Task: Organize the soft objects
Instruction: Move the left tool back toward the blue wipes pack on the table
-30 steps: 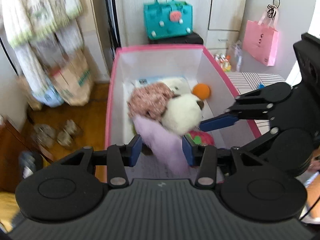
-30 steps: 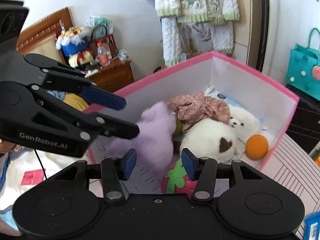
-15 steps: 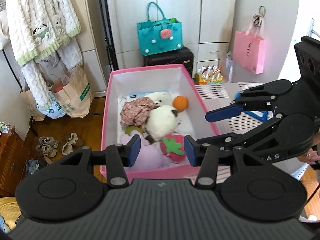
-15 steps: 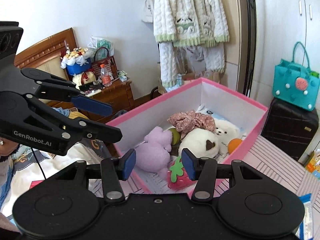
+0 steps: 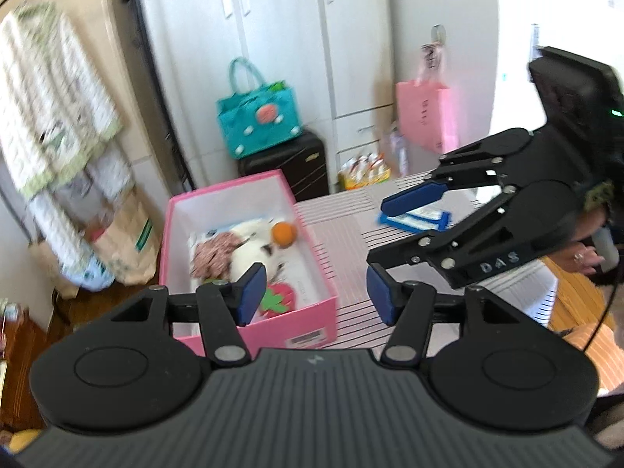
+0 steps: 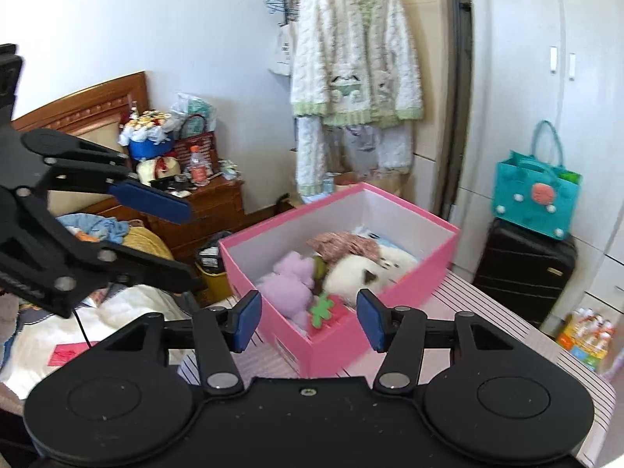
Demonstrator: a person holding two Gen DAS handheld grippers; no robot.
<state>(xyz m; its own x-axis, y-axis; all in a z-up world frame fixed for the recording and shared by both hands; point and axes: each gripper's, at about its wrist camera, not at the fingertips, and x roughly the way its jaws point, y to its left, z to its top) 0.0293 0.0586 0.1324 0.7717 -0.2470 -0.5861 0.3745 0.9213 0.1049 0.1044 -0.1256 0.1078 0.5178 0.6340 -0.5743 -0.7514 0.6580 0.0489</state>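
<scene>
A pink box (image 5: pixel 290 333) (image 6: pixel 343 341) stands on the striped table. In it lie a purple plush (image 6: pixel 286 280), a strawberry toy (image 5: pixel 277 298) (image 6: pixel 325 310), a white plush (image 5: pixel 249 249) (image 6: pixel 351 273), a floral cloth (image 5: pixel 210 249) (image 6: pixel 343 243) and an orange ball (image 5: pixel 283 230). My left gripper (image 5: pixel 314 292) (image 6: pixel 189 243) hovers above and in front of the box. Its jaws are opening and nothing is between them. My right gripper (image 6: pixel 308 312) (image 5: pixel 377 234) hangs beside it over the table, its jaws also opening and empty.
A blue packet (image 5: pixel 417 218) lies on the striped table (image 5: pixel 343 241). Behind the box stand a black suitcase (image 5: pixel 300 167) with a teal bag (image 5: pixel 259 121) on it, and a pink bag (image 5: pixel 427 117). A cardigan (image 6: pixel 351 58) hangs at the wall. A person's hand (image 5: pixel 585 257) shows at the right.
Both grippers have drawn back and up from inside the box and their jaws stand wider. The purple plush that was between them now lies in the box.
</scene>
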